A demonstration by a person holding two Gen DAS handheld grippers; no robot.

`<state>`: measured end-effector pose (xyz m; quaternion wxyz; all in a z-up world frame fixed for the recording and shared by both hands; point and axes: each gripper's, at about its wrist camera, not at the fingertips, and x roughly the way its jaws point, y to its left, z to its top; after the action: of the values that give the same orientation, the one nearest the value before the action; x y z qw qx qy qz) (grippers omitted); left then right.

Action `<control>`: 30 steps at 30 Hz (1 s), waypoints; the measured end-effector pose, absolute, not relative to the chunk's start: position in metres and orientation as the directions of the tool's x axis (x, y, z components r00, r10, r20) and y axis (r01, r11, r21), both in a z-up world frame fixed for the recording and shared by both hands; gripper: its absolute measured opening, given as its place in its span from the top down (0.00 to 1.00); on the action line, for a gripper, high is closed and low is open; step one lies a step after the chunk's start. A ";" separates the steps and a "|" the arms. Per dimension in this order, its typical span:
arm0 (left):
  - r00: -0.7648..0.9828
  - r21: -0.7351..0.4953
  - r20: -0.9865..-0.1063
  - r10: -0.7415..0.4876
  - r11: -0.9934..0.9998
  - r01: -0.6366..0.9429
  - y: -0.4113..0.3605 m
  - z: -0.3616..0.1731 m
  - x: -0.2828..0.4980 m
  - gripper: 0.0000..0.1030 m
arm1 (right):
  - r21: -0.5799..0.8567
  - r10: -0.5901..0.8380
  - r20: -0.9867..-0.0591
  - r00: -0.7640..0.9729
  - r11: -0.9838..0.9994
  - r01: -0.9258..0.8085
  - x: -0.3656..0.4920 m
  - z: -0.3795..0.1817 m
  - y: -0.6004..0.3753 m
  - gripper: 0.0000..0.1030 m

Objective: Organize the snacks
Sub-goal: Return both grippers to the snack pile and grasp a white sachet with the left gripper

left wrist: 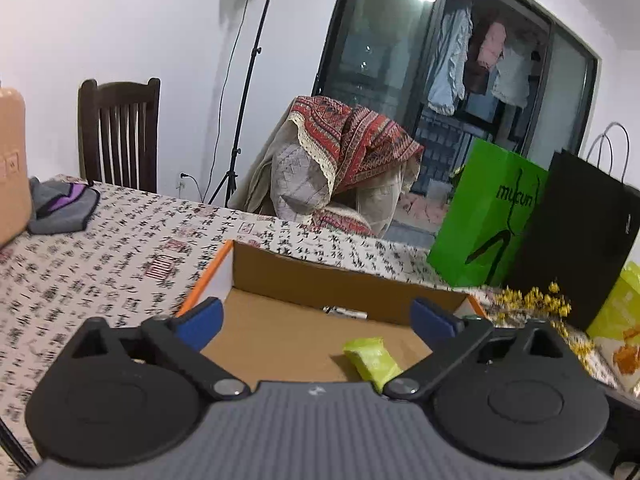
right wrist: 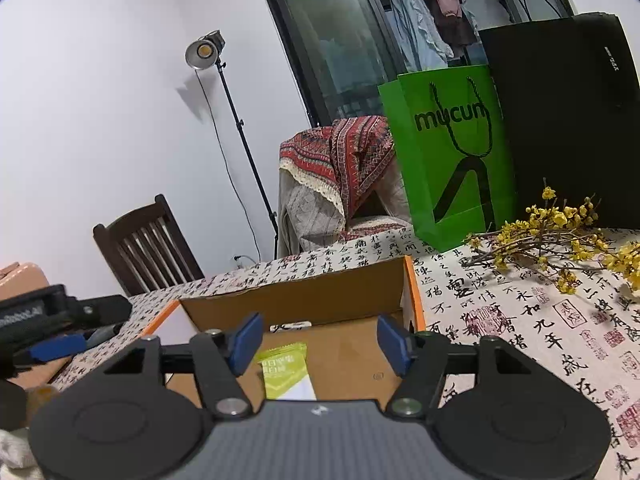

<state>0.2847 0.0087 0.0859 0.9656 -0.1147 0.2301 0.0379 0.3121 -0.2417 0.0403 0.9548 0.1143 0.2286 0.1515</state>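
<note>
1. A worktop [left wrist: 100, 272] covered with a cloth printed in black calligraphy carries an open cardboard box [left wrist: 312, 280] with orange edges.
2. The left tool [left wrist: 316, 316] hovers over the near side of the box, its blue-padded jaws spread wide and released, with nothing between them.
3. A lime-green snack packet [left wrist: 372, 360] lies on the box floor, low and to the right between the left tool's arms, touching neither pad.
4. A small silvery item [left wrist: 346, 313] rests by the far wall of the box; what it is cannot be told.
5. The right tool [right wrist: 320, 340] also hangs above the box [right wrist: 300, 300], jaws parted and gripping nothing.
6. In the right wrist view a green and white snack packet [right wrist: 286, 372] lies flat on the box floor beneath the gap, nearer the left pad and apart from both.
7. A green paper bag [right wrist: 448, 152] and a black paper bag [right wrist: 568, 120] stand upright behind the box.
8. A sprig of yellow flowers [right wrist: 560, 232] lies on the cloth to the right.
</note>
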 end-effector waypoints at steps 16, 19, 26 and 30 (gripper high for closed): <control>0.797 0.103 -0.604 0.002 0.992 0.076 -0.001 0.027 0.138 0.00 | 0.116 0.330 -0.495 0.804 0.942 -0.315 0.215 0.049 -0.245 0.00; 0.781 0.069 -0.625 0.002 0.996 0.053 0.009 0.017 0.120 0.00 | 0.084 0.312 -0.528 0.790 0.945 -0.317 0.201 0.036 -0.245 0.00; 0.726 -0.017 -0.687 0.038 0.998 -0.068 0.036 -0.003 0.111 0.02 | 0.130 0.316 -0.572 0.757 0.946 -0.296 0.184 0.016 -0.250 0.00; 0.738 -0.126 -0.674 0.030 0.980 -0.156 0.055 -0.004 0.104 0.11 | 0.140 0.323 -0.570 0.755 0.944 -0.298 0.179 0.012 -0.252 0.00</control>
<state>0.1044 0.0551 -0.0042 0.9281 -0.0874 0.3585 0.0501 0.1788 -0.2519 0.0119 0.9366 0.0201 0.3081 0.1656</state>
